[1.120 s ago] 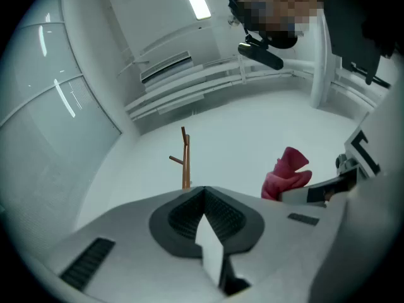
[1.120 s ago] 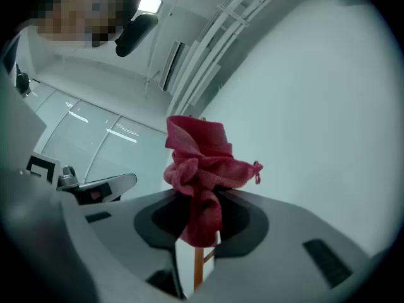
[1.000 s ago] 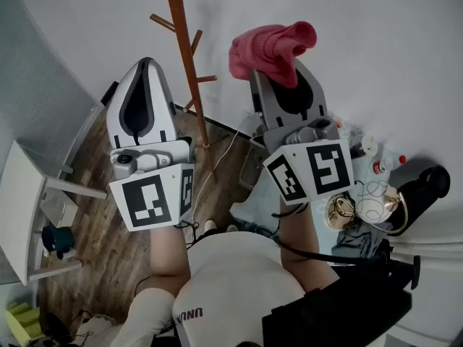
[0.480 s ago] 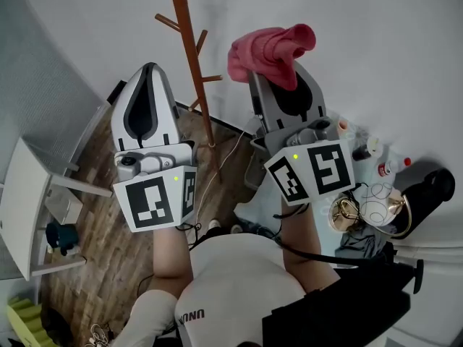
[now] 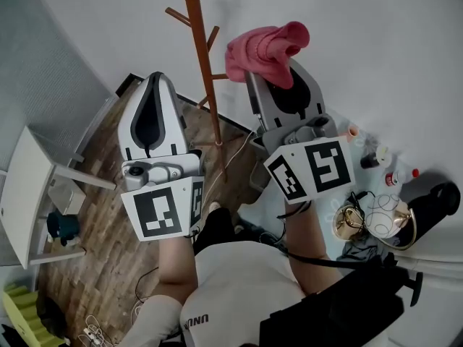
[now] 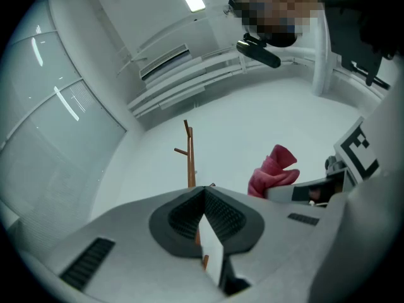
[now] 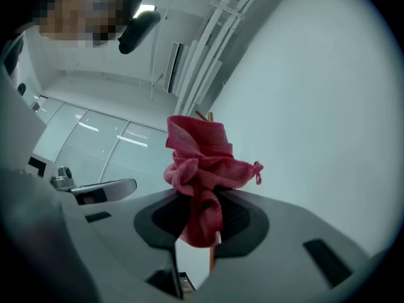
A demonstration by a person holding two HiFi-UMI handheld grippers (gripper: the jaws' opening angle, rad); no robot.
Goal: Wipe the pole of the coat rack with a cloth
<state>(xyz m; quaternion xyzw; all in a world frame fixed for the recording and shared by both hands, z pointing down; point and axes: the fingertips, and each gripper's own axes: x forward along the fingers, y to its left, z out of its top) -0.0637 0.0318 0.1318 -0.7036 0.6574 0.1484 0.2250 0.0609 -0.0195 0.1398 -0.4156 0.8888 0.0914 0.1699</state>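
1. Two grippers: your right gripper (image 5: 275, 74) pinches the cloth (image 5: 266, 47); your left gripper (image 5: 154, 82) is pressed together, empty.
2. The pole (image 5: 202, 63) stands left of the cloth, untouched (loose folds may snag a peg (image 5: 176, 14)).

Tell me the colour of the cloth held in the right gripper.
Pinkish red, plain with no pattern. The cloth shows best in the right gripper view.

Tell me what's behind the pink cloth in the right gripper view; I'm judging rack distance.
Only the tip of the coat rack pole shows above the cloth in the right gripper; the cloth covers nearly everything else.
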